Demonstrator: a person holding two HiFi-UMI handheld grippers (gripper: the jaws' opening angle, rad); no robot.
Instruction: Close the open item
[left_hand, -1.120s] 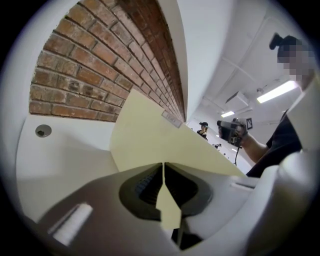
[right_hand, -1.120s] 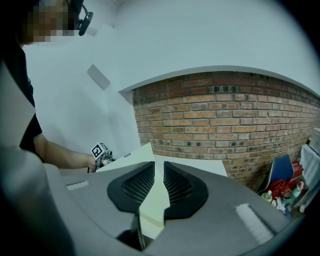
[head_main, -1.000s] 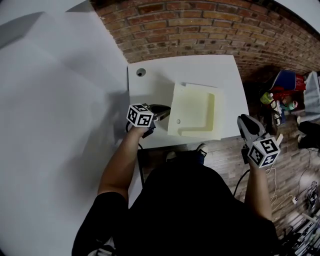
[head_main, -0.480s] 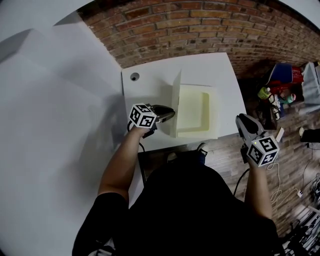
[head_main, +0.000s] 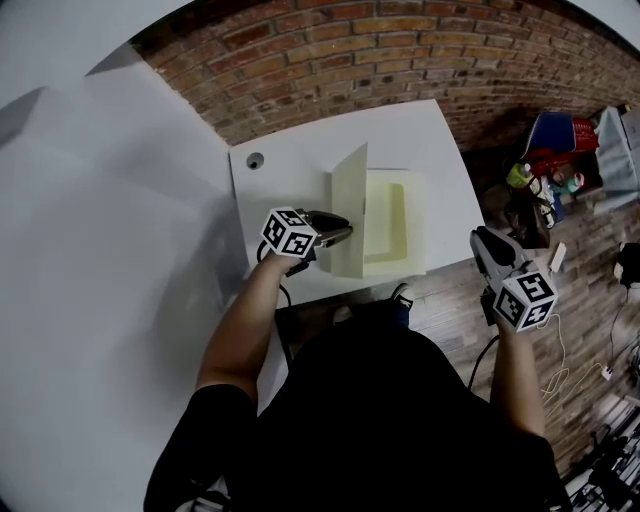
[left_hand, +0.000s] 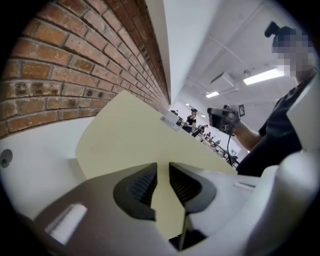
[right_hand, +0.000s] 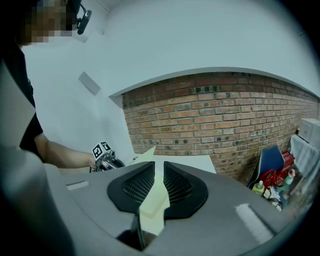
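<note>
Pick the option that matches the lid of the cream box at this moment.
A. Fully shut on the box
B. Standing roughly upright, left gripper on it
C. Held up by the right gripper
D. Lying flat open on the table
B: the lid stands roughly upright beside the box, its edge passing between the jaws of the left gripper, while the right gripper is off to the side of the table.
</note>
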